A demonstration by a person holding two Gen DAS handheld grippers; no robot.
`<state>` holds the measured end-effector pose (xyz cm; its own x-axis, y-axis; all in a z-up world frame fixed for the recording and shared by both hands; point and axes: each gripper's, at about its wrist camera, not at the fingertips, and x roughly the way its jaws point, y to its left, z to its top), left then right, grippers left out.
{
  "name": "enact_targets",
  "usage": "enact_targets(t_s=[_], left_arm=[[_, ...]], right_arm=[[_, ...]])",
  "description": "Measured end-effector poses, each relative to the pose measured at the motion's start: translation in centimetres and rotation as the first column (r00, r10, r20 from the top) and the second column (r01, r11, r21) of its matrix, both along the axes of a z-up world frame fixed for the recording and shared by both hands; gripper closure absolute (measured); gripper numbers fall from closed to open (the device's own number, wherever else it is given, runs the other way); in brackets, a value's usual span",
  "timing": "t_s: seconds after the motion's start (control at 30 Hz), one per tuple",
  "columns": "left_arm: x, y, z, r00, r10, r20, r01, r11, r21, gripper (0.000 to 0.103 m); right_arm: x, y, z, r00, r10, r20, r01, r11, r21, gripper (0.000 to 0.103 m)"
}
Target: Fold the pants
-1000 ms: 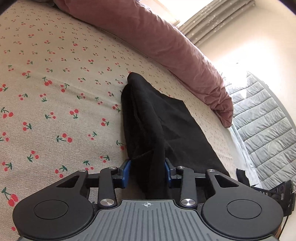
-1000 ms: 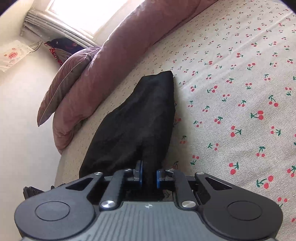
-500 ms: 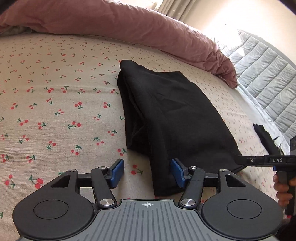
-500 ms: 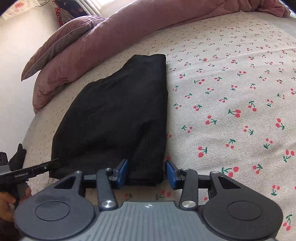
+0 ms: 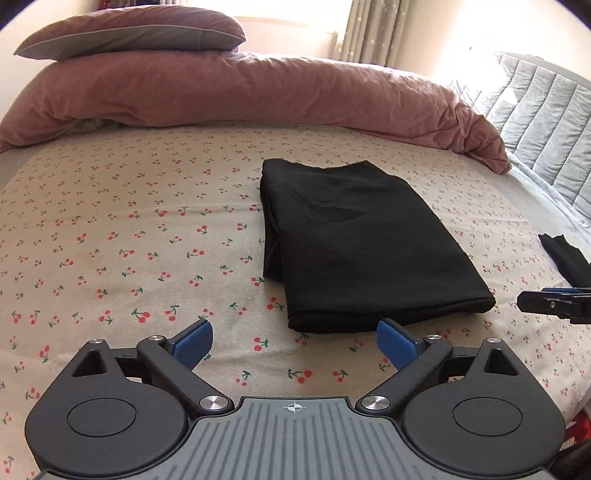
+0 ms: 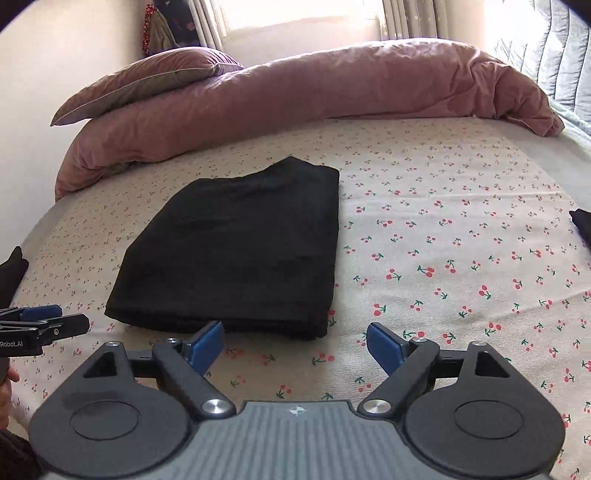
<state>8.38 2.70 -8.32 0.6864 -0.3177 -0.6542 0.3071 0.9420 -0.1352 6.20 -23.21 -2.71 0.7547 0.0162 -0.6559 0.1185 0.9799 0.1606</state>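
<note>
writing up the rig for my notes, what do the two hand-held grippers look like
Both match: the left hand-held gripper and the right hand-held gripper have black linkage arms with silver pivot bolts, blue finger pads, round black discs either side and a ribbed grey body bearing a small crosshair mark.

Left tongs (image 5: 294,341) and right tongs (image 6: 295,341) both just-spread, jaws wide, nothing between.

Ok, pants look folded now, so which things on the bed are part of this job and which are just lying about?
Part of the job:
- folded black pants, lying flat on the cherry-print sheet
- left gripper, open, jaws just opened, nothing between them
- right gripper, likewise open and empty

Just lying about:
- pink duvet
- pillow on top of it
- small dark cloth at the bed's edge
</note>
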Motion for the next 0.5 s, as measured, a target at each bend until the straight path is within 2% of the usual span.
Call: enact_targets(t_s=[0.13, 0.23, 0.37, 0.5], left_arm=[[-1.2, -1.3, -1.2, 0.997, 0.063, -0.034, -0.064, 0.998, -0.008, 0.003], [-2.2, -1.8, -2.5, 0.994, 0.089, -0.060, -0.088, 0.996, 0.019, 0.002], [-3.4, -2.5, -3.1, 0.993, 0.117, -0.029, -0.114, 0.990, 0.085, 0.001], [-4.0, -2.6, -2.9, 0.989, 0.147, -0.016, -0.145, 0.984, 0.106, 0.000]], right_arm=[[-2.6, 0.9, -0.5, 0.998, -0.014, 0.069, 0.018, 0.998, -0.055, 0.010], [-3.2, 0.7, -1.8, 0.995, -0.076, 0.060, 0.079, 0.995, -0.057, 0.010], [-3.1, 0.7, -2.6, 0.989, -0.141, 0.040, 0.145, 0.985, -0.093, 0.009], [-3.1, 1.4, -2.7, 0.986, -0.157, 0.061, 0.164, 0.975, -0.149, 0.008]])
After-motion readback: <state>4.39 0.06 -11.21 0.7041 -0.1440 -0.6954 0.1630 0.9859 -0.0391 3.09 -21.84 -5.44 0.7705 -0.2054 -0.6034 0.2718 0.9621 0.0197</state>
